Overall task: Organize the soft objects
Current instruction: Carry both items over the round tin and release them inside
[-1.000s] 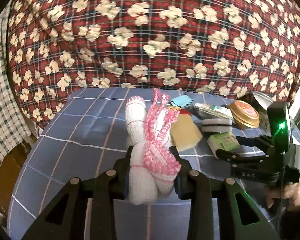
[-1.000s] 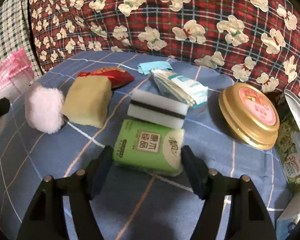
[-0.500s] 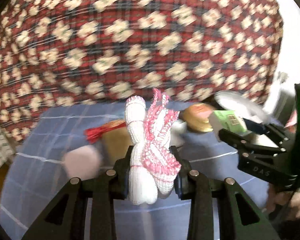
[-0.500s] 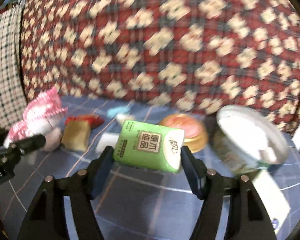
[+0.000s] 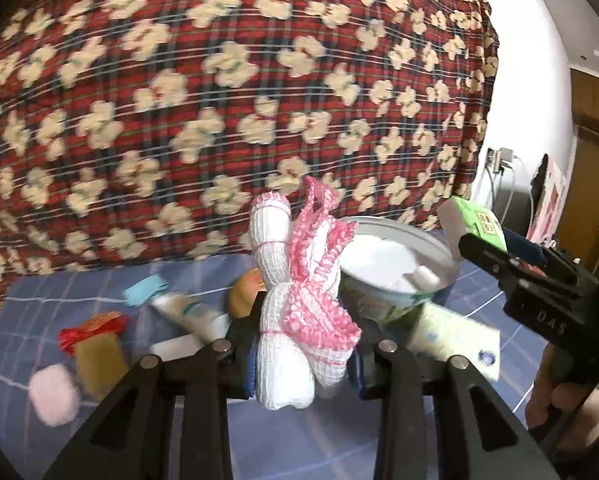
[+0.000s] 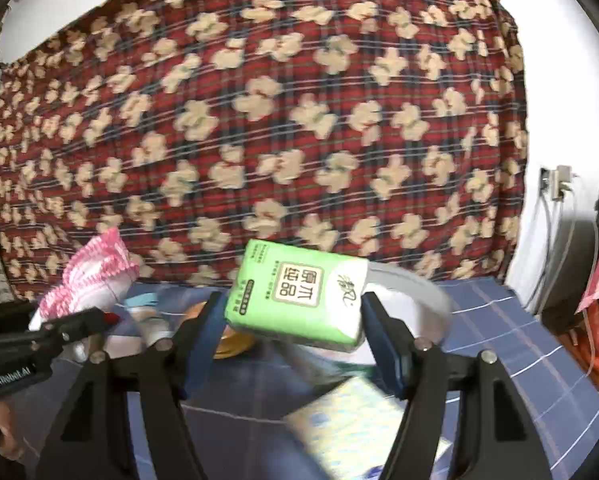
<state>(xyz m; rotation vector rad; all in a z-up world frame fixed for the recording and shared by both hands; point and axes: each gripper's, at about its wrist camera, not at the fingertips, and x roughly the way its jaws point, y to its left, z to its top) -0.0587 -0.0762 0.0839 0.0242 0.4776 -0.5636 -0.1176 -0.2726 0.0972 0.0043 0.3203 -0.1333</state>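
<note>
Tissue pack [image 6: 299,290] now lifted off table.

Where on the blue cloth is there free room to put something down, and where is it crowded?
Bare blue cloth lies left of the blue scrap, behind the red bundle, and again at the right edge past the tin. The middle is crowded: pink puff, sponge, packets.

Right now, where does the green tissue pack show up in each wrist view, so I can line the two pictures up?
Left wrist view: green tissue pack sits at the far right, clamped in the right hand-held gripper that reaches in from the edge.
Right wrist view: green tissue pack sits at centre, between the gripper's two fingers.
Shared landmark: the round metal tin just behind the pack.
</note>
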